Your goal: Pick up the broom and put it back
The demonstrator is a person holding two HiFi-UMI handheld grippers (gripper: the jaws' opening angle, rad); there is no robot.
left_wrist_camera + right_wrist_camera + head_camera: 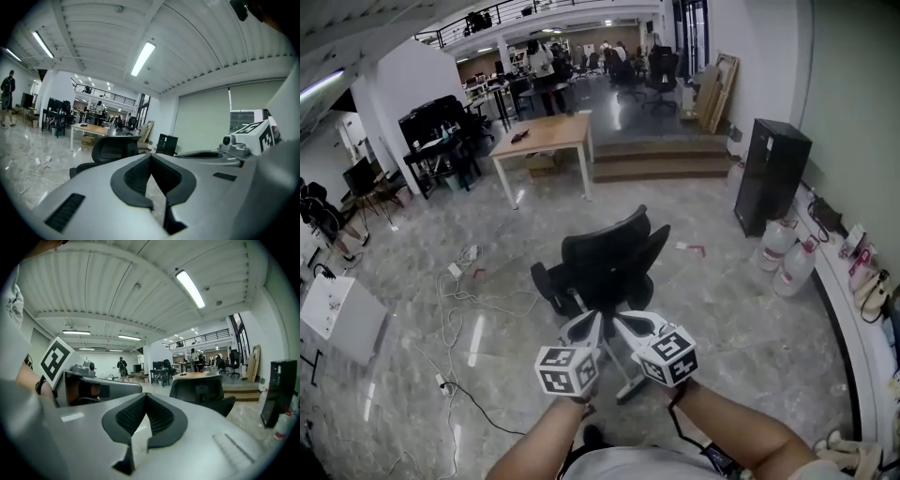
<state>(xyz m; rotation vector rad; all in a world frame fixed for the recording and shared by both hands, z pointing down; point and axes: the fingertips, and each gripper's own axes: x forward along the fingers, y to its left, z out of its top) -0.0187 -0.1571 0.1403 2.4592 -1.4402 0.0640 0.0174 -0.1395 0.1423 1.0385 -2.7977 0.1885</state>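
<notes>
While the left claw [589,326] and the right claw [630,324] sit side by side, both closed and empty, no broom shows near either. Only an office chair [605,258] stands ahead of them, so the task looks either finished or unstarted.

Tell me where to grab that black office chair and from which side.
Take the chair by the top edge of its backrest, coming from the near side. That edge looks thin, stands upright and faces the left gripper and right gripper. Both are shut, so open one first.
</notes>
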